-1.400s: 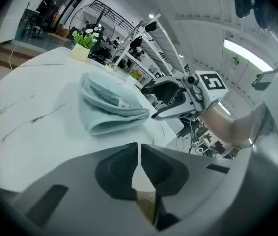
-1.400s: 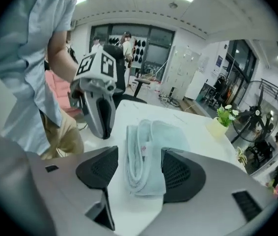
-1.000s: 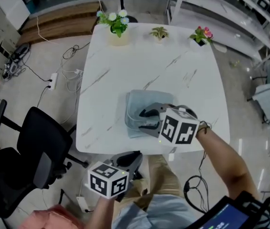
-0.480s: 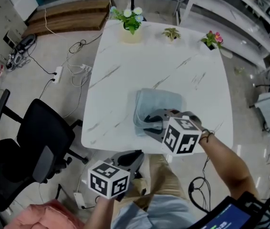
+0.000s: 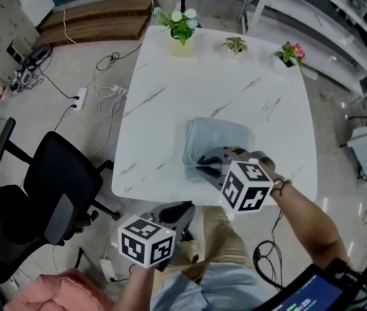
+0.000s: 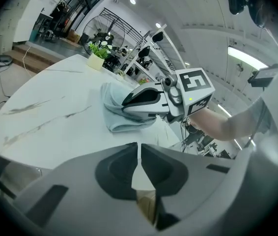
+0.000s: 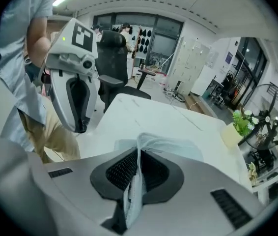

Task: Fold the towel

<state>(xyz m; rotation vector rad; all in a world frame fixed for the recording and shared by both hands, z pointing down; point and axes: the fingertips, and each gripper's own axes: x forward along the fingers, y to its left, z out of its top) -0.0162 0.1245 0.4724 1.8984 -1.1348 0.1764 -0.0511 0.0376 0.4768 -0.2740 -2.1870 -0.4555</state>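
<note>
A pale blue-grey towel (image 5: 217, 135) lies folded in a bundle near the front of the white marble table (image 5: 170, 89). My right gripper (image 5: 201, 167) reaches onto its near edge, and its jaws are closing with a fold of the towel (image 7: 164, 144) pinched between the pads (image 7: 122, 168). The left gripper (image 5: 179, 211) hangs below the table's front edge, off the towel, with its jaws together and nothing between them. In the left gripper view the left gripper (image 6: 139, 150) faces the towel (image 6: 110, 109) and the right gripper (image 6: 128, 102).
Three small potted plants (image 5: 180, 23) (image 5: 235, 44) (image 5: 288, 52) stand along the table's far edge. A black office chair (image 5: 54, 186) is to the left on the floor, with cables (image 5: 99, 89) and a power strip beyond it. Shelving runs along the right.
The right gripper's jaws have drawn together on the towel's near edge. The left gripper has stayed in place below the table edge.
</note>
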